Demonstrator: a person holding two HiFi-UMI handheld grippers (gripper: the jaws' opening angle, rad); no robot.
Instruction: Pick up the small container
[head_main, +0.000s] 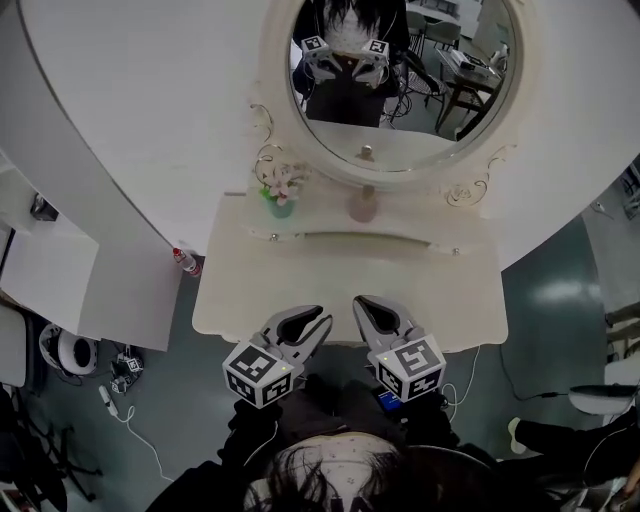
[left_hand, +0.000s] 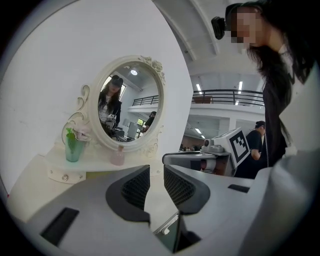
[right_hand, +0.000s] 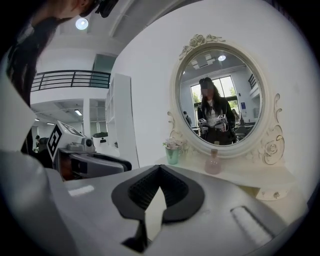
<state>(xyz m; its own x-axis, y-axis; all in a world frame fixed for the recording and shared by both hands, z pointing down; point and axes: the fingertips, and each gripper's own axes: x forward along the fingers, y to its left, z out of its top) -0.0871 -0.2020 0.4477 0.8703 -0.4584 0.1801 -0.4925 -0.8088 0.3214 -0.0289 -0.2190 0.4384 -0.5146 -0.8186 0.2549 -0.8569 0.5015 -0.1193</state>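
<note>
A green vase of flowers (head_main: 281, 205) is seen at the left of the white bench (head_main: 240, 300); the left gripper (head_main: 312, 325) is held at the near edge, its fingers (left_hand: 131, 189) together and empty; the small pink container (head_main: 363, 205) stands untouched at the back, well apart from both grippers; the right gripper (head_main: 368, 312) is closed on nothing too. The reach seems barely begun; next, one pair of fingers must be opened and brought forward around the container.

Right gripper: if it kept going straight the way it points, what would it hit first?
The right gripper would probably meet the raised shelf, between the green vase and the pink bottle; depth is unclear.
</note>
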